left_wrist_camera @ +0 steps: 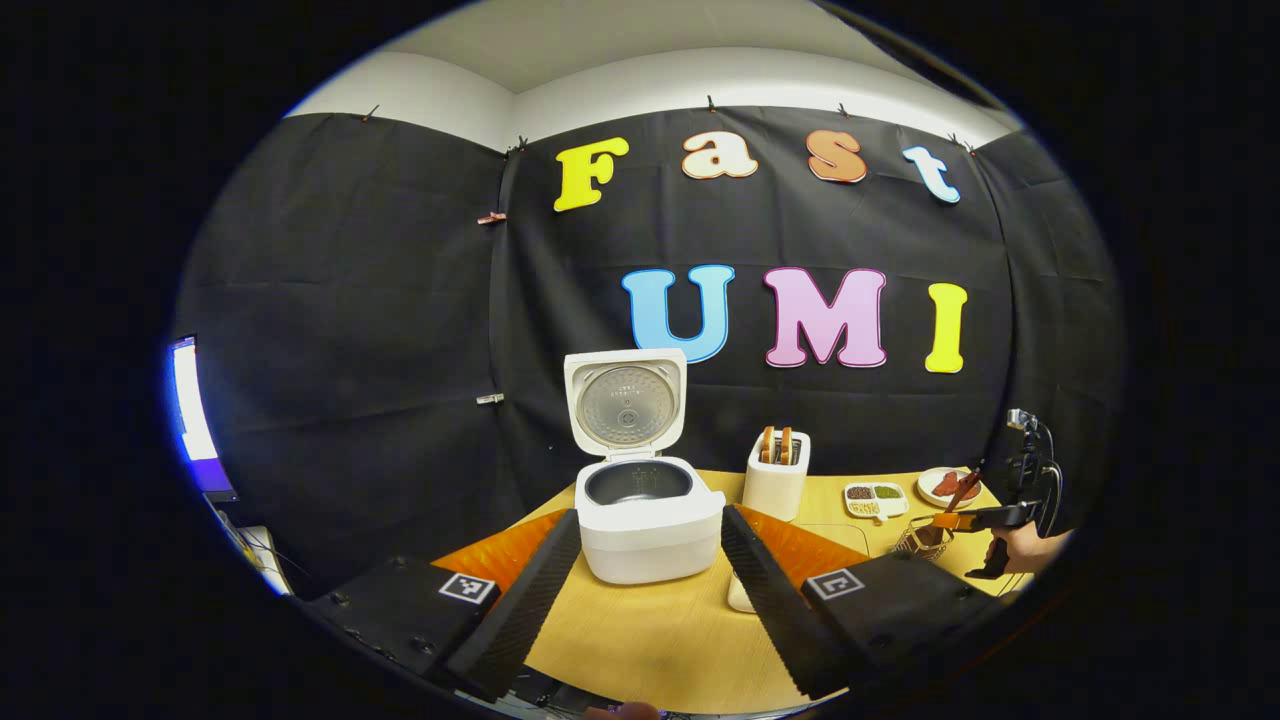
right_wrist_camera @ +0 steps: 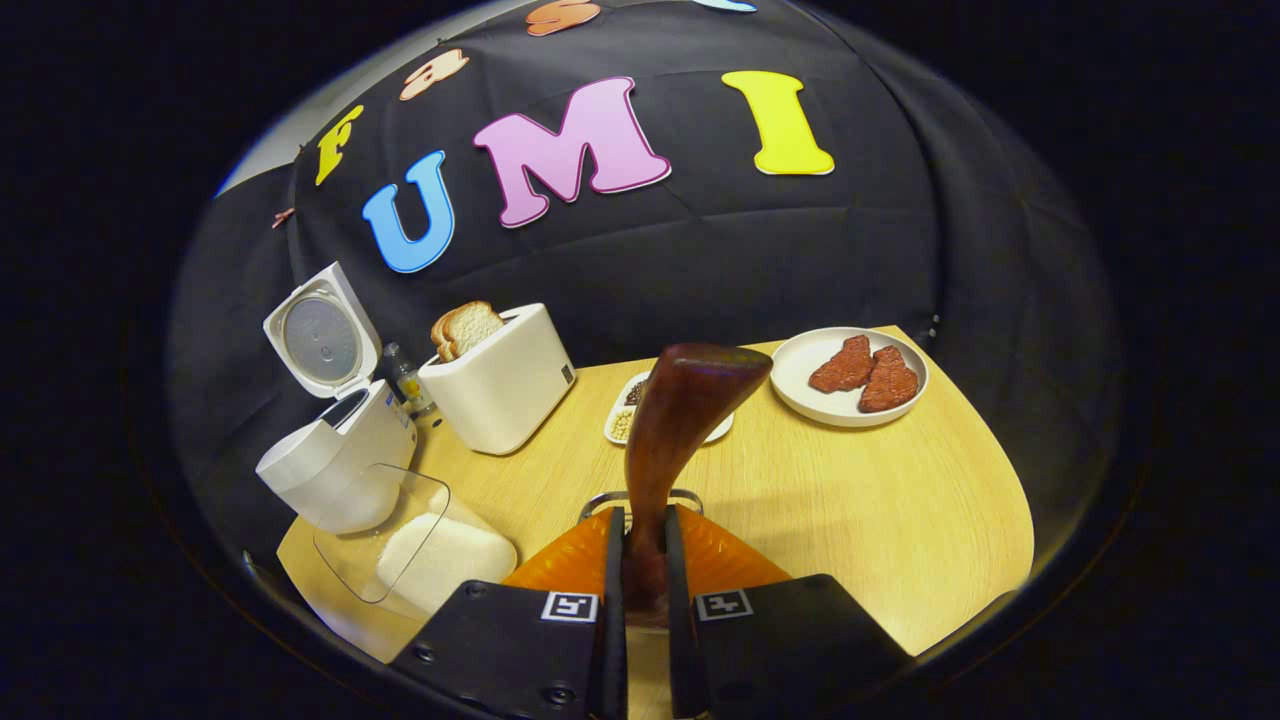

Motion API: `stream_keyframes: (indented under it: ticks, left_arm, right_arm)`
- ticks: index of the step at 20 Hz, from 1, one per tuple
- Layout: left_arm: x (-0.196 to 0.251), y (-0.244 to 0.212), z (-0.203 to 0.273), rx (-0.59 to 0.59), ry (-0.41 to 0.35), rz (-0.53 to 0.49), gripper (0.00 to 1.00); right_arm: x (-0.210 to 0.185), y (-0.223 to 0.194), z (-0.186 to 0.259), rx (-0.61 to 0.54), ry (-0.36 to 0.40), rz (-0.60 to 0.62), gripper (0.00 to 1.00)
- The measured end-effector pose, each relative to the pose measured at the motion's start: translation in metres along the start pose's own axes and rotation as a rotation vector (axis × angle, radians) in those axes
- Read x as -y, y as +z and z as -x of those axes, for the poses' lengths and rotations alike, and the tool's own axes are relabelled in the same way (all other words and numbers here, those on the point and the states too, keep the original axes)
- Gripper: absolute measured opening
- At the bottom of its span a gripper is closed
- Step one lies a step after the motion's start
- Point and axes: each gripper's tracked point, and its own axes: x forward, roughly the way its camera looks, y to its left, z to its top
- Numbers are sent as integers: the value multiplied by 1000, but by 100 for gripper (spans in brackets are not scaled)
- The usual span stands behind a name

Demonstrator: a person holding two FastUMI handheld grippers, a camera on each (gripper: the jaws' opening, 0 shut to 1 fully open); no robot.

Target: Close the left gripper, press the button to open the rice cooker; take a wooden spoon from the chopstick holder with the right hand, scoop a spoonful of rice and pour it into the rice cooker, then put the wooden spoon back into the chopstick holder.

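Your tabletop [right_wrist_camera: 850,500] is pale wood, with a black cloth wall behind. Your left tool [left_wrist_camera: 650,560] is spread wide, holding nothing; the open cooker [left_wrist_camera: 645,510] sits just ahead. Your right tool [right_wrist_camera: 645,560] pinches the spoon [right_wrist_camera: 680,420] over the holder [right_wrist_camera: 640,500].

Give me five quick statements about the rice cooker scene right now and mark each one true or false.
1. The rice cooker has its lid up. True.
2. The right gripper is empty. False: its jaws are shut on the handle of the wooden spoon.
3. The toaster holds slices of bread. True.
4. The left gripper clamps the rice cooker. False: its jaws stand open on either side, short of it.
5. The plate holds two reddish pieces of meat. True.
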Motion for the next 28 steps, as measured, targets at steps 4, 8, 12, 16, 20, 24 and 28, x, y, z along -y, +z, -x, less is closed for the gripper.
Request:
stream_keyframes:
  ticks: [4, 8, 12, 16, 20, 24, 28]
  left_arm:
    - [-12, -1, -8, 0, -45, 13, 97]
    - [-30, -5, -35, -7, -124, 16, 97]
    - [-53, -1, -59, 9, -184, 35, 97]
    - [-72, 4, -80, 25, -230, 11, 98]
    - [-88, 3, -93, 28, -261, 1, 98]
    - [-101, 1, -105, 23, -296, -5, 98]
    - [-114, -3, -114, 20, -311, -4, 98]
  right_arm:
    - [-15, 36, 18, 71, -20, 6, 21]
    - [-43, 81, 44, 164, -52, 47, 21]
    - [-110, 97, 59, 202, 0, 43, 21]
    - [-172, 68, 49, 158, 26, 108, 21]
    - [-209, 28, 21, 101, -10, 178, 21]
    - [-210, -17, -9, 15, -87, 287, 21]
    - [-204, -48, -26, -47, -173, 418, 20]
